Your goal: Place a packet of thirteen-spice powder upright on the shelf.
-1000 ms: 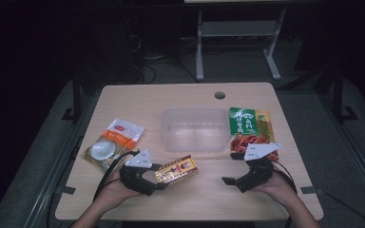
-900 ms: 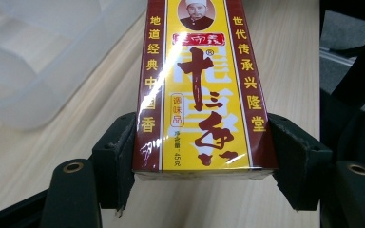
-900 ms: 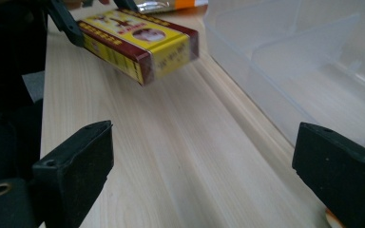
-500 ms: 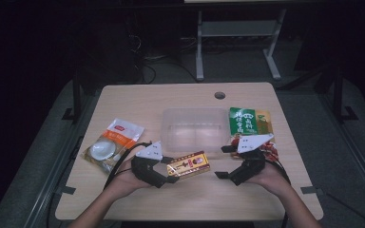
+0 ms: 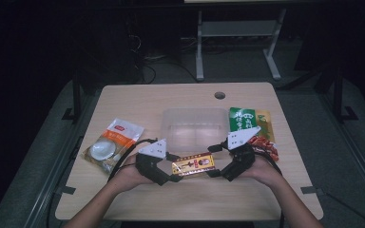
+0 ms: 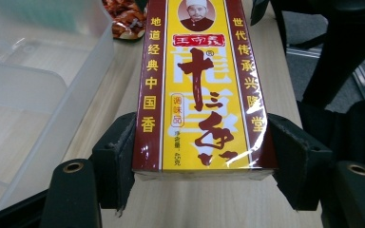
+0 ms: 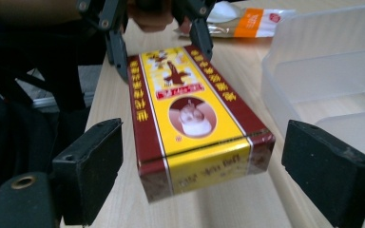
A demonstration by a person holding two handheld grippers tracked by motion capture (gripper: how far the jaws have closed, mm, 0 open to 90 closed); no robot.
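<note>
While your left fingers [image 6: 119,161] clamp one end of the seasoning box [image 5: 193,165] above the desk [image 5: 138,97], your right fingers [image 7: 97,161], just closing, stand apart around its far end, ready for a handover.

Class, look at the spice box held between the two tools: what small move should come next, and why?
Probably close the right tool on the near end of the spice box. The left tool already clamps its other end, while the right tool's pads stand either side of the box with gaps, not yet pressing.
</note>
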